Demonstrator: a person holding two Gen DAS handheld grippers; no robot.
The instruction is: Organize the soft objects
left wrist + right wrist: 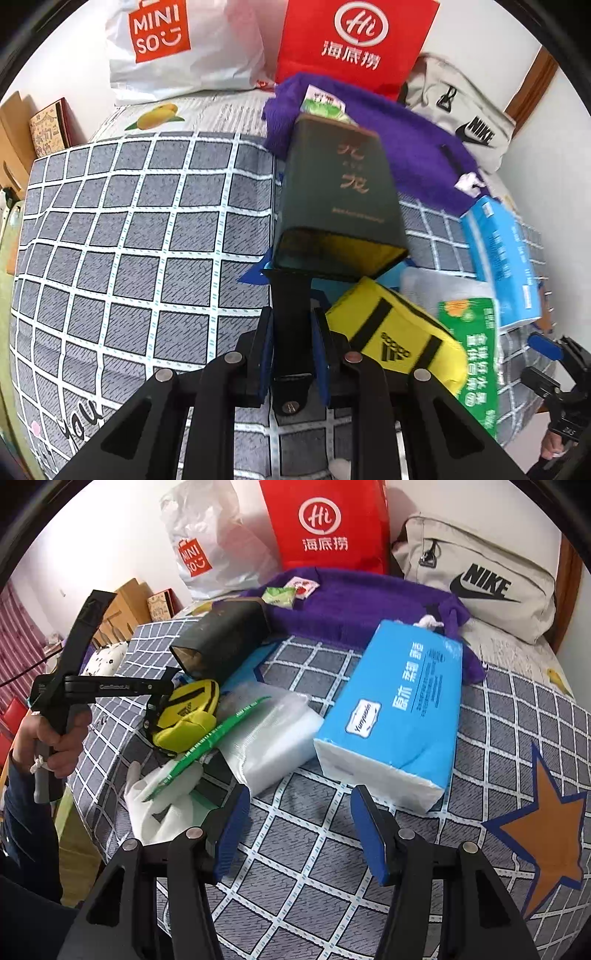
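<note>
The dark green pouch (340, 199) hangs in the air over the bed (122, 236). The left hand-held gripper (292, 354) is clenched on its black strap (291, 306). The pouch's open mouth shows a yellow lining.

Just under the pouch lies one yellow Adidas bag (399, 339). Beside it are one clear plastic pack (273, 734) and one green printed bag (476, 350). One blue tissue pack (399, 716) lies near them, just in front of the right hand-held gripper (301, 830), whose fingers are spread wide with nothing in them.

One purple fuzzy blanket (362, 602) lies across the back of the bed. Small packets (291, 590) sit on it, maybe two, but they are blurry.

The bed has a gray cover with white squares and an orange star (546, 827). Against the white wall (110, 535) stand one white Miniso bag (177, 48), one red paper bag (354, 40) and one beige Nike backpack (480, 579)
</note>
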